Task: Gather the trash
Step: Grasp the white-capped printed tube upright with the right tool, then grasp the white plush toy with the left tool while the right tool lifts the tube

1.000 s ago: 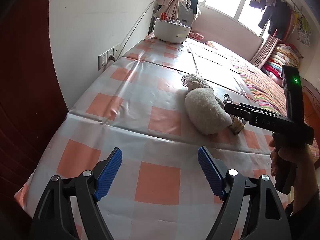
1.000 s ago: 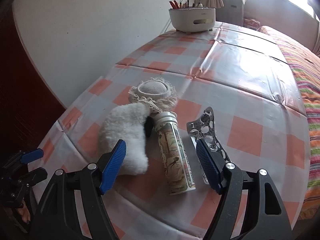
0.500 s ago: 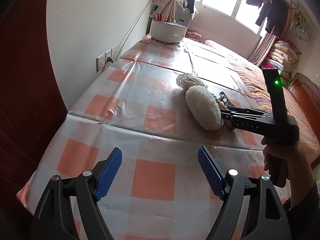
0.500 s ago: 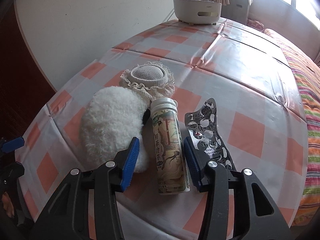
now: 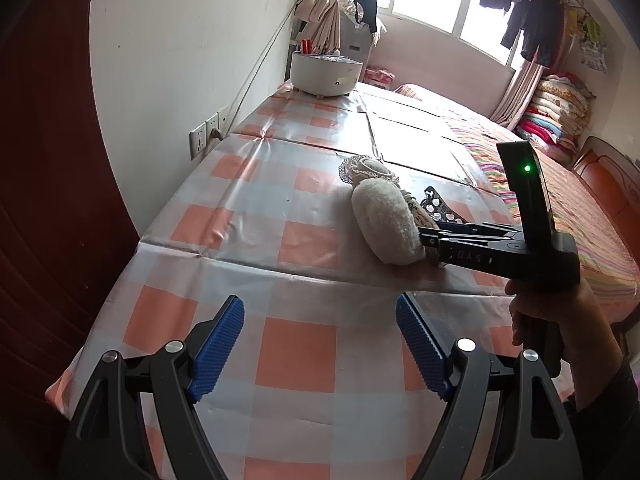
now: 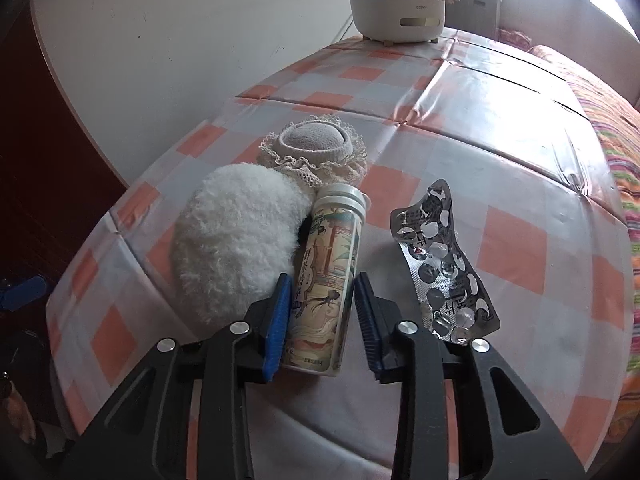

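Observation:
A printed drink bottle (image 6: 330,264) with a white cap lies on the checked tablecloth (image 6: 516,240). My right gripper (image 6: 323,316) is shut on its lower half, one blue pad on each side. An empty silver pill blister (image 6: 442,264) lies just right of it. A fluffy white item (image 6: 236,244) and a lace-trimmed sock (image 6: 316,152) lie left of and behind the bottle. My left gripper (image 5: 320,344) is open and empty over the table's near end; it sees the right gripper (image 5: 430,236) beside the fluffy item (image 5: 386,222).
A white round holder with pens (image 6: 396,16) stands at the table's far end by the wall. A wall socket (image 5: 204,136) is on the left. A bed with a striped cover (image 5: 560,208) runs along the table's right side.
My right gripper moved forward and its jaws closed from wide open onto the bottle. My left gripper stayed open and drew back slightly.

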{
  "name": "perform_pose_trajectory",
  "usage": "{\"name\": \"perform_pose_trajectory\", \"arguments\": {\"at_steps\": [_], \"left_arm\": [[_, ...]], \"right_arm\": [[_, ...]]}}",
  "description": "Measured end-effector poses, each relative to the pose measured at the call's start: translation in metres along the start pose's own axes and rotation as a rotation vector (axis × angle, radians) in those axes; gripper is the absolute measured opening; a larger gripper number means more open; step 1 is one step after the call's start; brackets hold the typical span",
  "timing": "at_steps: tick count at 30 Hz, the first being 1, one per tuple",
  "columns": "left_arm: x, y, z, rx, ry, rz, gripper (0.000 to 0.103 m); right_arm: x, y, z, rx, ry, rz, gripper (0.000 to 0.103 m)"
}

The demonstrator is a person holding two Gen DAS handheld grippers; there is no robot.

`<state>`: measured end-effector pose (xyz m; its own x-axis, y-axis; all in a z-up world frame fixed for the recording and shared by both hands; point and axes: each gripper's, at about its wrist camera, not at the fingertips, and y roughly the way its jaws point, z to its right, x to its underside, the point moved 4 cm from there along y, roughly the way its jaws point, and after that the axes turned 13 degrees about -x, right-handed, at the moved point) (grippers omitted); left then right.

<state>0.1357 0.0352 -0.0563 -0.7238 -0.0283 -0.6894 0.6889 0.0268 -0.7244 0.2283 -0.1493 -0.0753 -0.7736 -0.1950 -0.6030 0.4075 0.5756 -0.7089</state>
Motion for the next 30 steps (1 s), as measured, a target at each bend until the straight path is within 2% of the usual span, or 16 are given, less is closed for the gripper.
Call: {"name": "perform_pose_trajectory", "arguments": {"at_steps": [5, 9, 16, 20, 25, 30], "left_arm": [[-0.001, -0.007, 0.001, -0.008, 0.012, 0.025, 0.076], [-0.002, -0.009, 0.000, -0.004, 0.006, 0.028, 0.076], [-0.005, 0.005, 0.006, -0.009, 0.017, -0.002, 0.076], [-0.008, 0.017, 0.012, 0.002, 0.018, -0.036, 0.076], [-0.008, 0.017, 0.020, 0.006, 0.027, -0.032, 0.076], [-0.006, 0.018, 0.026, 0.009, 0.045, -0.038, 0.076]], "right_arm": [[0.010, -0.008, -0.007, -0.014, 0.010, 0.003, 0.030], [0.014, -0.024, -0.009, -0.064, 0.056, 0.035, 0.029], [0.027, -0.053, -0.008, -0.119, 0.116, 0.090, 0.028], [0.039, -0.056, -0.006, -0.056, 0.085, 0.064, 0.028], [0.051, -0.046, -0.001, 0.005, 0.057, 0.007, 0.028], [0.043, -0.040, -0.011, 0.040, 0.011, -0.006, 0.030]]}}
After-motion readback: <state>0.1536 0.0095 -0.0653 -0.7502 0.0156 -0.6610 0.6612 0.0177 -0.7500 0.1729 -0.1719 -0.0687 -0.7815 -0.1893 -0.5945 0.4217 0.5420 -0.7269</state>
